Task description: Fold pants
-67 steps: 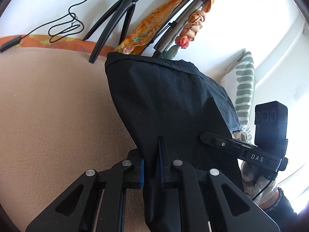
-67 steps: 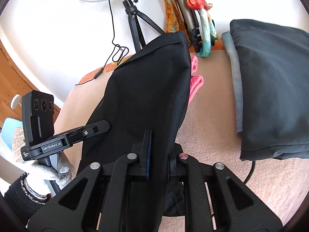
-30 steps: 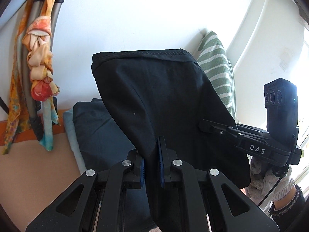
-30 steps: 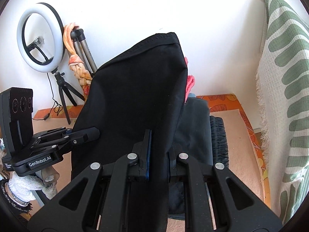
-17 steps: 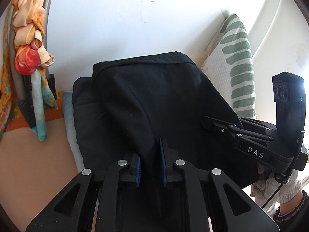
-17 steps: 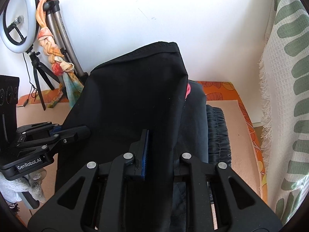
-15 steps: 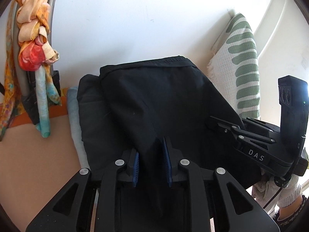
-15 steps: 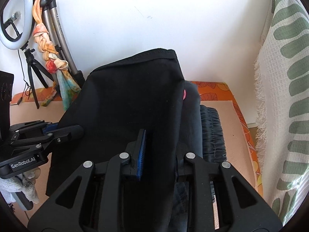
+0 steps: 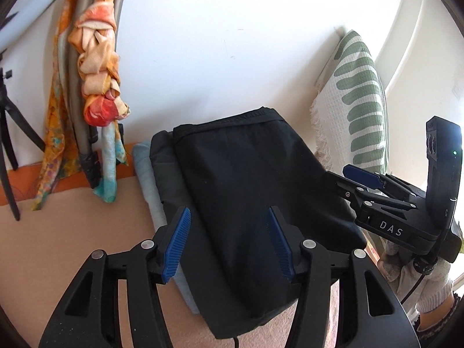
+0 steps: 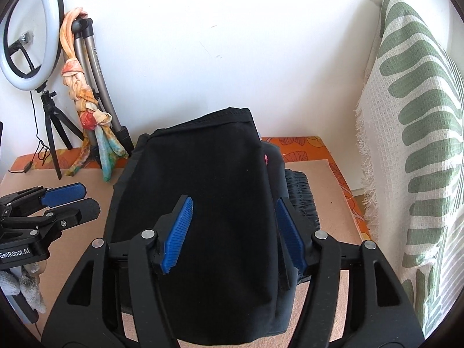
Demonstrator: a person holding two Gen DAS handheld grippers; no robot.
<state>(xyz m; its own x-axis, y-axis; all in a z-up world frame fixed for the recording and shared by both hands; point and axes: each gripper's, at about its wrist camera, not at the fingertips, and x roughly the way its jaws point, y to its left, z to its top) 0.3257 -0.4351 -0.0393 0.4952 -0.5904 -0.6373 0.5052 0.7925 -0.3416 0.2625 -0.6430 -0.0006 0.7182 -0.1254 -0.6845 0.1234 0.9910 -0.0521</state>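
Left wrist: my left gripper [image 9: 229, 243] has just been opening; jaws apart, pads clear of the cloth. Folded black pants [image 9: 255, 191] lie between them on the pile [image 9: 162, 156] of folded clothes at the counter's [image 9: 72, 232] back edge, by the wall. Right gripper [image 9: 352, 181] is alongside, also spread.

Right wrist: right gripper [image 10: 233, 229] has just been opening too; jaws apart, pants [image 10: 203, 191] between them, nothing pinched. Left gripper [image 10: 74, 198] sits off the pile's left side.

Looks like the release step. I'd back both grippers straight out along the fingers, together, so no pad drags the top layer or skews the stack.
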